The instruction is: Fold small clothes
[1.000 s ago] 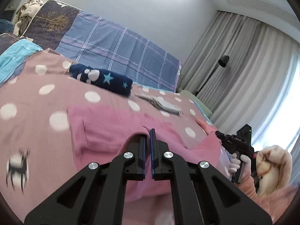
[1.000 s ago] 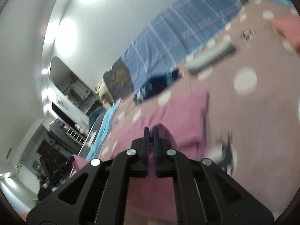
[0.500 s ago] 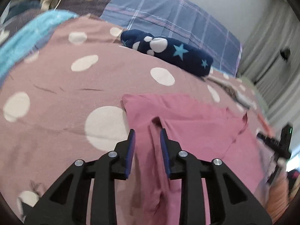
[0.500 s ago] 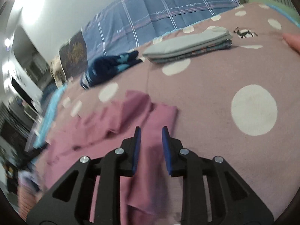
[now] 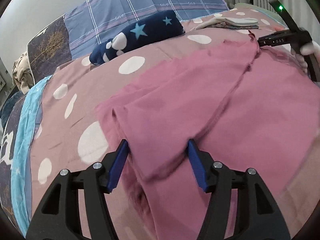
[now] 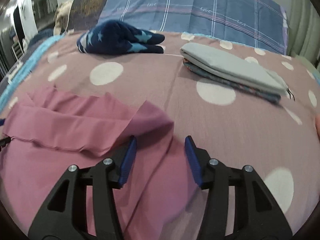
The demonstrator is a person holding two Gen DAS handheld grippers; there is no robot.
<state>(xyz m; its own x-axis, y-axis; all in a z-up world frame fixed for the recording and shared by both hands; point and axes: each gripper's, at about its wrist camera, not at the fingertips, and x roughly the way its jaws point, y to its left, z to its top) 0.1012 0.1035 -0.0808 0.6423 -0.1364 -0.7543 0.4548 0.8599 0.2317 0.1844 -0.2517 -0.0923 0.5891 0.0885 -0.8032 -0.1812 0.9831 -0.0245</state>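
The bedspread (image 5: 84, 92), mauve with white dots, covers the whole working surface and serves as my reference. At its far edge stands a blue plaid pillow (image 5: 152, 10).

The pink garment (image 5: 230, 104) lies spread on the near part of the bedspread, with one layer folded over along a diagonal edge and a seam running from front to back. In the right wrist view its folded corner (image 6: 152, 118) points toward the middle of the bedspread.

A navy star-patterned bundle (image 5: 140, 36) lies on the bedspread beyond the garment, just before the pillow. A stack of folded clothes (image 6: 232, 70), grey on top, lies on the bedspread's far right part, well apart from the garment.

My left gripper (image 5: 158, 160) sits low over the garment's near left edge. Its jaws are spread wide, with a fold of pink cloth between them, not pinched.

My right gripper (image 6: 160, 158) is at the garment's right edge. Its jaws are likewise spread, straddling the border between cloth and bedspread, holding nothing.
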